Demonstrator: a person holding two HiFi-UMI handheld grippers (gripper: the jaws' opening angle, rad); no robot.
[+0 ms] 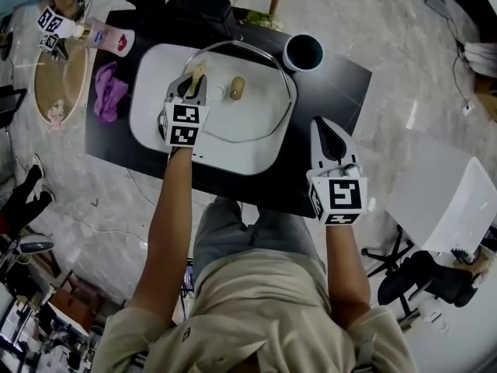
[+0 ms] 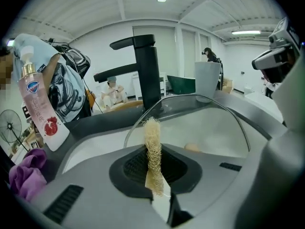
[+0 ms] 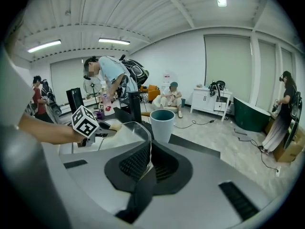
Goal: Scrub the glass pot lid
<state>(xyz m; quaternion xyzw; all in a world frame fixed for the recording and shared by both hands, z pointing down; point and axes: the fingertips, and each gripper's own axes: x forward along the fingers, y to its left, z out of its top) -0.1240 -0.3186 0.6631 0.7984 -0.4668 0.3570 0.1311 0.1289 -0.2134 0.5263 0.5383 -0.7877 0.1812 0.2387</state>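
Observation:
The glass pot lid with a wooden knob sits tilted over the white sink. My left gripper is shut on a strip of tan loofah scrubber, held at the lid's left rim. In the left gripper view the lid arches just beyond the loofah. My right gripper is at the lid's right side. In the right gripper view the lid's rim runs down into the shut jaws of the right gripper.
A black faucet stands behind the sink, a blue-grey cup at its back right. A purple cloth and a soap bottle lie on the black counter to the left. Another person's hand with a gripper is at the far left.

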